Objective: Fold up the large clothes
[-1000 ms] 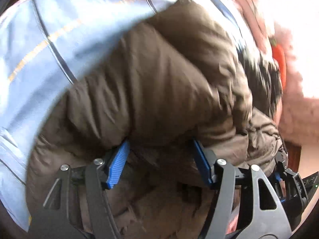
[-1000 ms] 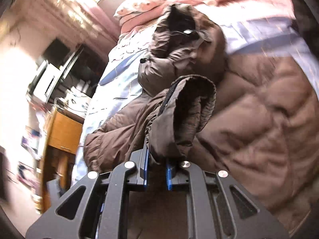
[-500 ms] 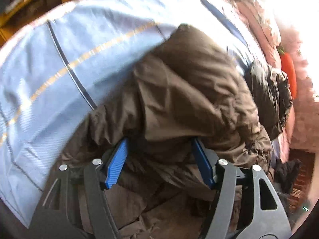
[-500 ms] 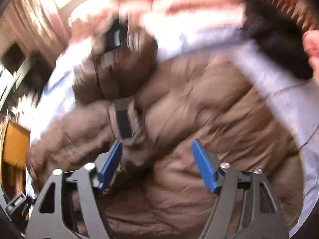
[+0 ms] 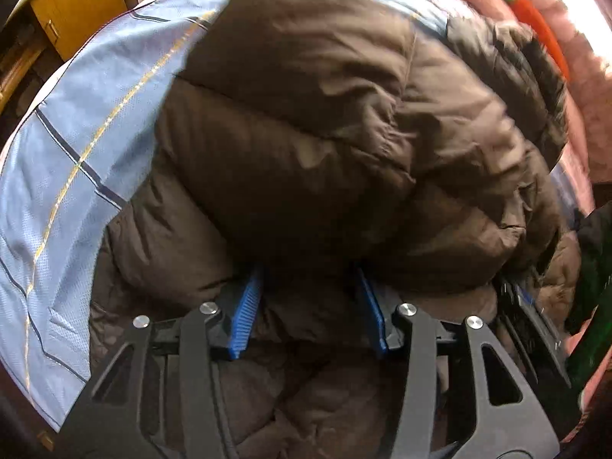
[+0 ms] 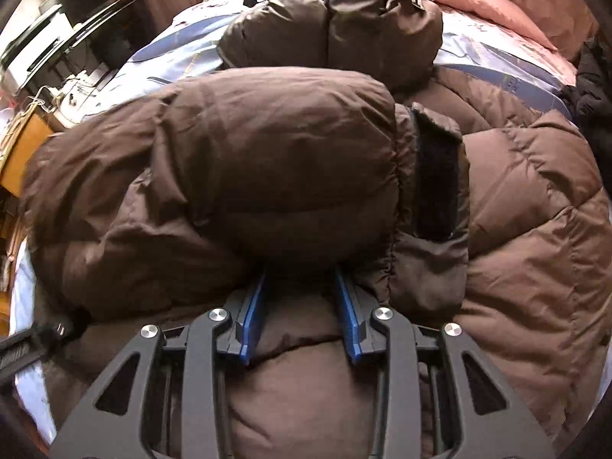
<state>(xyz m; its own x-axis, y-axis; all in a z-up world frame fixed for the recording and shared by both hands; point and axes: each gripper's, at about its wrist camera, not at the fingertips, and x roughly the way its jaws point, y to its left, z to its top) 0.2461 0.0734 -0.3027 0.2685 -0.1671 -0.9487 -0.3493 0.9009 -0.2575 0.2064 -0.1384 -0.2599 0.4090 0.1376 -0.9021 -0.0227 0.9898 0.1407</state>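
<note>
while both grippers pinch the brown puffer jacket (image 6: 267,176) (jaws just closing) | blue sheet (image 5: 76,134) beneath | wooden cabinet (image 5: 76,11) beyond

A home bedroom: bed sheet (image 5: 76,122), pink pillows (image 6: 508,4), wooden cabinet (image 5: 76,19)

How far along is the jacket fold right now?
Done: one sleeve lies folded across the brown puffer jacket on the blue bedsheet. In hand: left gripper and right gripper have just been closing into jacket padding. Left: hood and body lie unfolded.
</note>
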